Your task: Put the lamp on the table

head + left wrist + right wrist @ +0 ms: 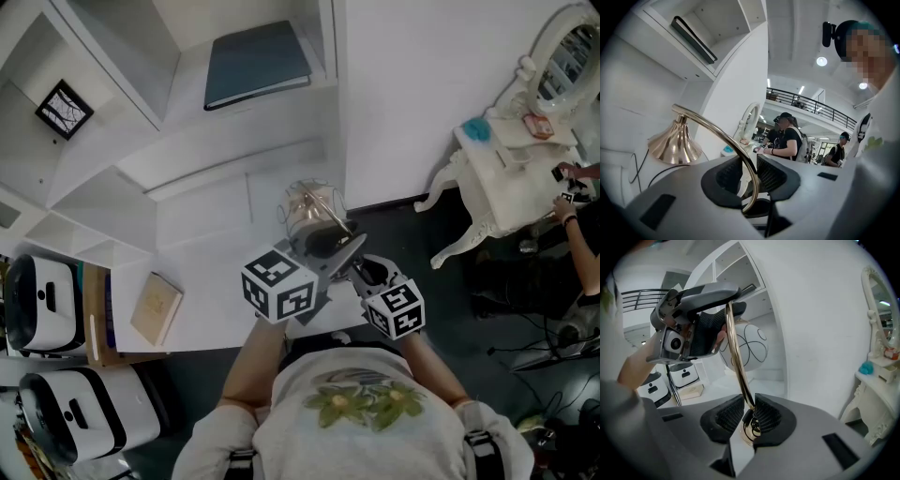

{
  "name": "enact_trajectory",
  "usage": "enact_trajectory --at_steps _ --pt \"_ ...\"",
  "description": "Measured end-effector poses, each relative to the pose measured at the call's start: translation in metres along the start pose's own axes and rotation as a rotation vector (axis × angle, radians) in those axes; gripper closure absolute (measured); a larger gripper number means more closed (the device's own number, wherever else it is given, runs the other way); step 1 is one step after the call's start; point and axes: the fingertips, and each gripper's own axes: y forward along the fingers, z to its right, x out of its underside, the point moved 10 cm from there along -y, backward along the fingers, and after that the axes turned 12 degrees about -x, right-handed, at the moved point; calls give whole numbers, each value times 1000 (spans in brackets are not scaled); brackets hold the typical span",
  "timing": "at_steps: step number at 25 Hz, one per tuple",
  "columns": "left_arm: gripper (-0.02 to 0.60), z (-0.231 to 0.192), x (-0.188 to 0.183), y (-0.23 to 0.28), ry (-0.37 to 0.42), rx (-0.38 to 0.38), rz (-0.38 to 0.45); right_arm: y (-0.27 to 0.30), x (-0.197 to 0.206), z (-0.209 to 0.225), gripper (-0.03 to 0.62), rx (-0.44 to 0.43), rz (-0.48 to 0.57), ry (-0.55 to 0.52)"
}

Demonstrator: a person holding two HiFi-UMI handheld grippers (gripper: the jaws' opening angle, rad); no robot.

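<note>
The right gripper (749, 414) is clamping its jaws on the lamp (737, 357) low on the gold stem (733, 329), just above the round base (749, 439) and a few loops of dark cord (748, 424). From those jaws the stem is running straight up and slightly away, so the lamp's long axis is standing close to upright, foot down at this gripper.

Higher up, the left gripper (751, 173) is closing on the same stem where it is starting to arch. In its own view the gold tube is passing between the ribbed pads and lying against one of them. Beyond that grip the stem is curving over to a gold cone fitting (675, 140), and the round glass shade (752, 350) is hanging from it on the far side, pointing away from the person toward the white shelf unit (141, 112).

The head view is showing both grippers over the near edge of the white table (211, 281), with the shade out over its surface and a book (156, 307) lying well to the left. No view is showing whether the base is touching the tabletop — it is probably hanging just above it. The right gripper is the one nearer the base, so the set-down is turning on lowering that end flat while the left one is steadying the arch against the shade's forward weight.
</note>
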Motion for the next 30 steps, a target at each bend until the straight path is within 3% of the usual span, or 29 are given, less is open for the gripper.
enact_trajectory --at_steps 5,17,25,30 --pt "492 2 8 -9 24 -17 16 -9 -3 -8 530 32 7 -39" --pt "492 6 40 -34 -28 -91 9 -37 -4 -26 531 129 87 -59" --pt "551 27 62 -48 98 -177 -33 -56 -7 -54 560 73 186 -61" --pt "552 37 73 -59 75 -177 -20 -64 -8 -69 563 53 213 -70"
